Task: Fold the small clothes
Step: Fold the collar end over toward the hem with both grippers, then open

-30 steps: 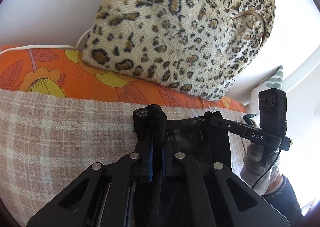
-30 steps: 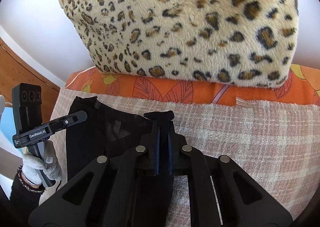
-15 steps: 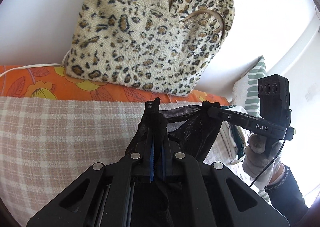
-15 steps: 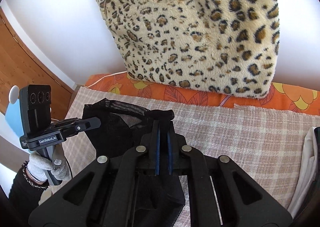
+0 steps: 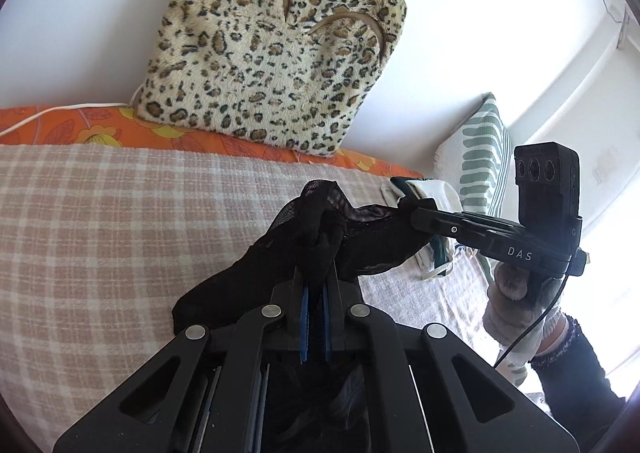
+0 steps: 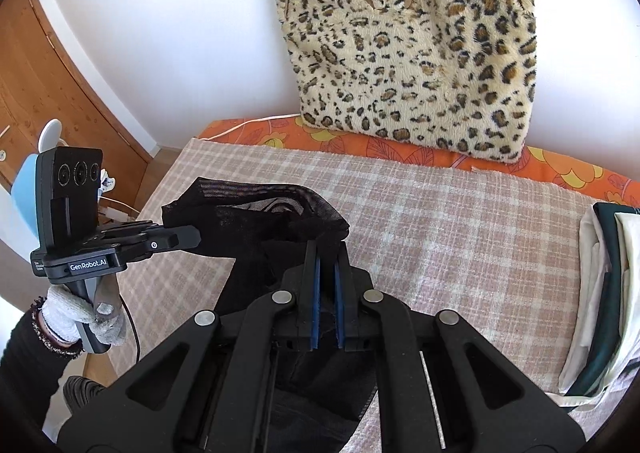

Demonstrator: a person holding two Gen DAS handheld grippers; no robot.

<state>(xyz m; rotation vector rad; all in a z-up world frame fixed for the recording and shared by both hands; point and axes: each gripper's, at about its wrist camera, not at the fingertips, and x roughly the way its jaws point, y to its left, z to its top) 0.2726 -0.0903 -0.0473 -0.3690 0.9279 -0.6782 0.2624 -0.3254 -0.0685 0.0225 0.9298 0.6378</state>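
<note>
We see sheer matt black mesh garment [image 5: 372,241], woven checked blanket [image 6: 440,213], plush leopard-print cushion [image 5: 272,65], matt black plastic gripper bodies.

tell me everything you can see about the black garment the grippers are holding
The black garment is small, thin and partly sheer, with a mesh-like band along its top edge. It hangs bunched and creased between the left gripper and the right gripper, both clamped on that edge, which is raised off the plaid blanket. The rest sags toward the blanket; whether it touches is unclear. What kind of garment it is cannot be told.
</note>
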